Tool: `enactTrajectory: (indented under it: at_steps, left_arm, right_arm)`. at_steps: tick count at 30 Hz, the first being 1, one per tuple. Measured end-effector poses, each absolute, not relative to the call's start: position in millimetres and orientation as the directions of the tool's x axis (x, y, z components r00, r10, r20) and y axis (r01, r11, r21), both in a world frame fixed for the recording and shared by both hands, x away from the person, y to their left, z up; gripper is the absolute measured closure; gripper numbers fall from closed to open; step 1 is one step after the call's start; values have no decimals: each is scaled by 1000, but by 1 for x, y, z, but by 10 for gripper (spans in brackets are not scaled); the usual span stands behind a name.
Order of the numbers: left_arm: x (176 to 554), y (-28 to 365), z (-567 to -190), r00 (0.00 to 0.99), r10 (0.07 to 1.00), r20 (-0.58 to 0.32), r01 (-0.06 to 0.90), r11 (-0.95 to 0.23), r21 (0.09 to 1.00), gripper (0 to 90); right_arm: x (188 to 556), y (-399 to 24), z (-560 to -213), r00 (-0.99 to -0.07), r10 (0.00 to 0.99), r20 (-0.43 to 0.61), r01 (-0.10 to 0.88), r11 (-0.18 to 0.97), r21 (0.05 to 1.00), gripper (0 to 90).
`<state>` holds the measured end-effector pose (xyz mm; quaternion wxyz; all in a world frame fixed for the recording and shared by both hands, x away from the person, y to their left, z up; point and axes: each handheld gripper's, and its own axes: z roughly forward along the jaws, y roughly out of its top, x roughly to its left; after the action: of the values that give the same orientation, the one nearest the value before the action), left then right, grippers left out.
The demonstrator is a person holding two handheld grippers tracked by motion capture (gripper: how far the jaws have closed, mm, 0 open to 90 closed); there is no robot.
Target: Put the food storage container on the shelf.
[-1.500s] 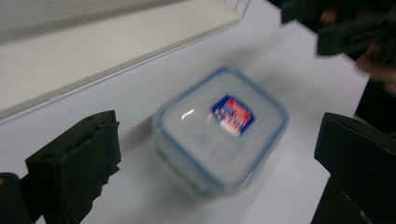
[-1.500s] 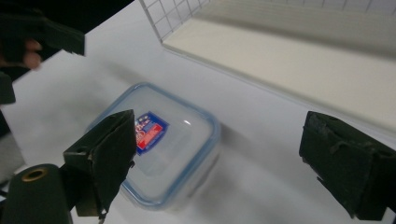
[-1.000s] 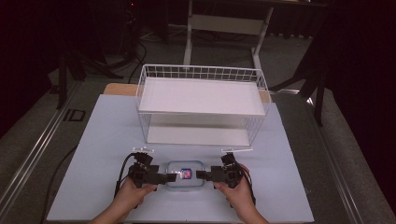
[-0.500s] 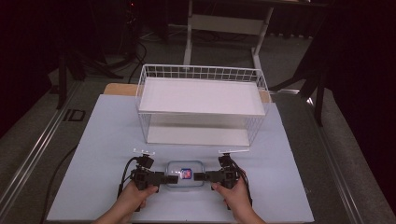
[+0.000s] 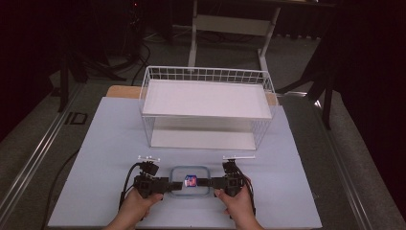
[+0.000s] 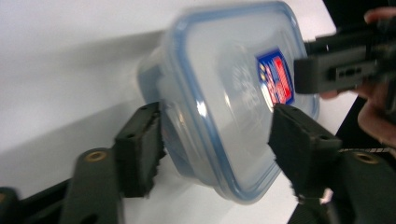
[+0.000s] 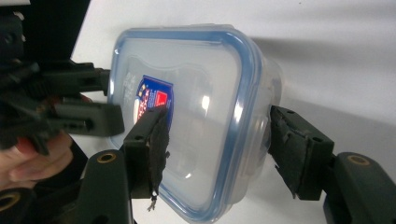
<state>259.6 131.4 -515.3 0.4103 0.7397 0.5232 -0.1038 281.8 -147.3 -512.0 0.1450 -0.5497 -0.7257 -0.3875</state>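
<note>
A clear plastic container with a blue-rimmed lid and a red and blue label sits on the white table near its front edge. My left gripper holds its left end and my right gripper its right end. In the left gripper view one pad lies on the lid and the other presses the container wall; my left gripper has just been closing on it. My right gripper has also just been closing on the container, one pad on the lid, one on the wall.
A white wire basket with a flat white shelf inside stands behind the container in the middle of the table. The white table sheet spreads to both sides. Dark floor, a desk frame and cables lie beyond the table.
Both pairs of jaws have closed in on the ends of the container. The hands have hardly shifted and the container lies where it did.
</note>
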Motion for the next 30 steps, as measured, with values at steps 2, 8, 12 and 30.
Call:
enactTrajectory:
  at_steps: [2, 8, 12, 30]
  left_arm:
    - [256, 129, -512, 450, 704, -550, 847, -140, 513, 404]
    - [252, 123, -504, 454, 736, -502, 834, -153, 530, 424]
    - [257, 120, -504, 447, 734, -511, 833, -133, 537, 436]
    - [298, 106, -474, 502, 733, -458, 762, -126, 635, 444]
  right_arm:
    - [280, -146, -510, -369, 692, 620, 904, 113, 413, 399]
    - [275, -146, -505, -397, 701, 592, 889, 132, 439, 407]
    - [275, -145, -498, -440, 720, 537, 853, 148, 501, 406]
    - [307, -162, -474, -476, 718, 508, 787, 89, 611, 406]
